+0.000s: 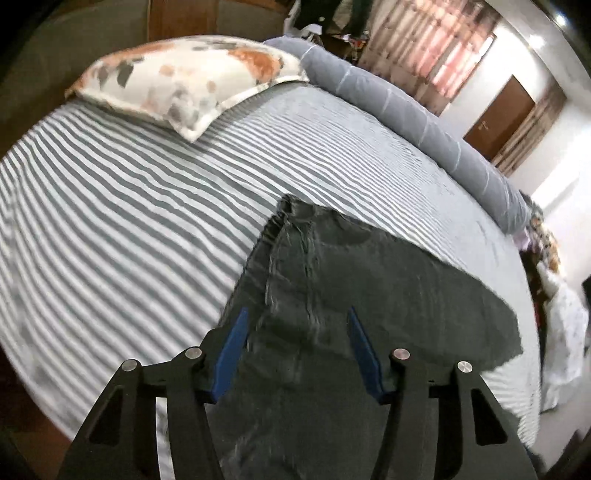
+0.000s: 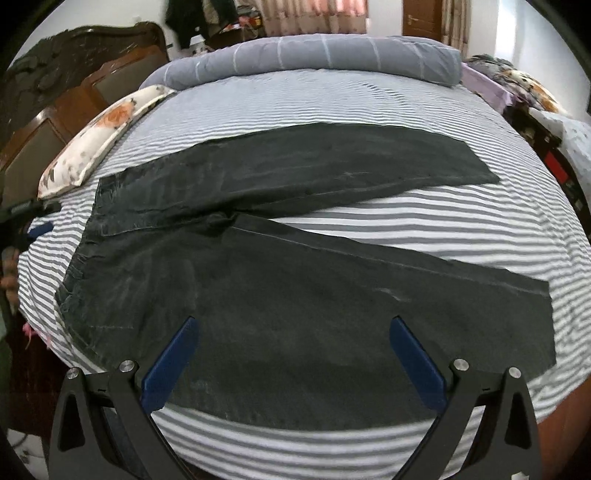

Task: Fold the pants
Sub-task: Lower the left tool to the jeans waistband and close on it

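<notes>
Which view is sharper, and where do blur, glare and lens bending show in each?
Right wrist view: sharper; the pants weave reads clearly, though the striped sheet bulges like a dome. Left wrist view: motion blur smears the pants and left gripper fingers; ceiling lights glare at the top right, and the sheet stripes curve.

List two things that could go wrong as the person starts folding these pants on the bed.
1. The pants lie with legs splayed apart, so folding one over the other may leave them misaligned.
2. The near leg's edge hangs close to the bed edge; a pull by the open right gripper or left gripper might drag it off.
</notes>
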The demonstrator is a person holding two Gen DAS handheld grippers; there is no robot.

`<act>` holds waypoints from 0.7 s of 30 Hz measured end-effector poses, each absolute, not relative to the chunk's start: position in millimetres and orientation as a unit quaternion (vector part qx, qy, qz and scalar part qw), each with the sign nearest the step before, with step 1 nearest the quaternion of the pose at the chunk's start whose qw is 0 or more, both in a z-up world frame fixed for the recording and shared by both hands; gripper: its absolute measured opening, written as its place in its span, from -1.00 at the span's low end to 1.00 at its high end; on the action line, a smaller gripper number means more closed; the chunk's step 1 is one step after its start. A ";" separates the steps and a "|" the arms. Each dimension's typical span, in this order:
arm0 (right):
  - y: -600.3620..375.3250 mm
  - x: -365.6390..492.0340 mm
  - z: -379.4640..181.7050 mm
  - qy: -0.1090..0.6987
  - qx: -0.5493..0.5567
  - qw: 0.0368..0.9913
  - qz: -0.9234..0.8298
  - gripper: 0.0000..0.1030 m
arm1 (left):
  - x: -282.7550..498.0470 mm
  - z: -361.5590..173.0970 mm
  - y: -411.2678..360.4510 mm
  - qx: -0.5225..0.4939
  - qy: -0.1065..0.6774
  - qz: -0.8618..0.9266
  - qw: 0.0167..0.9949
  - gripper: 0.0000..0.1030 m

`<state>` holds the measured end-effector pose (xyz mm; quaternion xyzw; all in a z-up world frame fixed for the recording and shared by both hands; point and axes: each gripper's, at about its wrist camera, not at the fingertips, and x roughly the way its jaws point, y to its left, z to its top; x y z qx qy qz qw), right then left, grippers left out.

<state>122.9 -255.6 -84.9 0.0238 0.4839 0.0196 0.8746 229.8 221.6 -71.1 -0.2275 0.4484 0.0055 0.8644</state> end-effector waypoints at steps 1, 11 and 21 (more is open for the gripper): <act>-252.2 128.2 -89.1 0.486 0.020 0.873 0.023 0.99 | 240.4 -78.3 226.3 -0.240 0.450 -0.003 0.860 0.09; -213.4 183.3 -135.7 0.513 0.006 0.857 0.052 0.98 | 307.9 -129.3 240.3 -0.254 0.451 -0.039 0.855 0.00; -211.5 209.4 -159.6 0.522 0.010 0.852 0.039 0.98 | 340.3 -140.8 234.7 -0.209 0.453 -0.076 0.863 -0.22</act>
